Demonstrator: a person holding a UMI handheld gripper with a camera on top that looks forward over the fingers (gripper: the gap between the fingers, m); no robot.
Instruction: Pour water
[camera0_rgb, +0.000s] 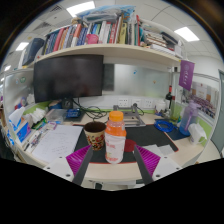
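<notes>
A small clear bottle (115, 142) with an orange cap and a white-and-orange label stands upright on the desk. It is between my gripper's (113, 160) fingers, with a gap on each side, so the gripper is open around it. The magenta pads (79, 158) show to the left and right of the bottle's base. A brown patterned paper cup (94, 133) stands just left of the bottle and slightly beyond it, upright, with its dark inside showing.
A dark monitor (68, 77) stands at the back left under a shelf of books (100, 35). White papers (52, 142) lie to the left. Blue items (172, 128) and a dark bottle (170, 100) are to the right, on a cluttered desk.
</notes>
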